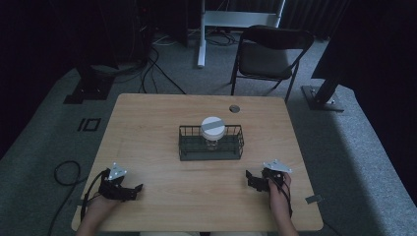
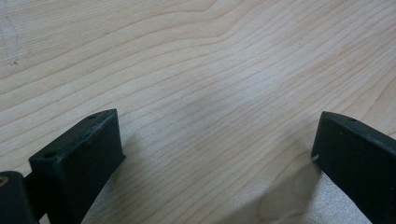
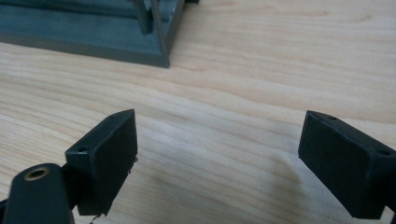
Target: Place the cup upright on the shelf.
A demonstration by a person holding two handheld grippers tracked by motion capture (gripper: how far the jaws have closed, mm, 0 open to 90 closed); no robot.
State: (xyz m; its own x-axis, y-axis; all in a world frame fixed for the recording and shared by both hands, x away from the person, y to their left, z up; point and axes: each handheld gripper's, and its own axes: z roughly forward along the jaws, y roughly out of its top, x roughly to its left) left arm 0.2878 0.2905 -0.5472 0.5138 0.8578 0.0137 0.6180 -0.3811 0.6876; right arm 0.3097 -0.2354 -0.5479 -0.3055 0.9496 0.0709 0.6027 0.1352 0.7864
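jar [image 1: 213, 131] sitting in the basket [image 1: 186, 151] mid-table, well ahead of both grippers, left gripper [image 1: 132, 190] and right gripper [image 1: 252, 178] jaws wide open, nothing between them

The high view is being rendered dim and murky, the surrounding room being lost in near-black while the pale wooden table [image 1: 162, 196] is being lit faintly from above. In both gripper views, brighter, softer light is being cast, with nearby black jaws being blurred.

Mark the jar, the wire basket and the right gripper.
jar [image 1: 213, 127], high view, on its white lid.
wire basket [image 1: 185, 146], high view, on its left wall.
right gripper [image 3: 217, 154], right gripper view, midway between its fingertips.
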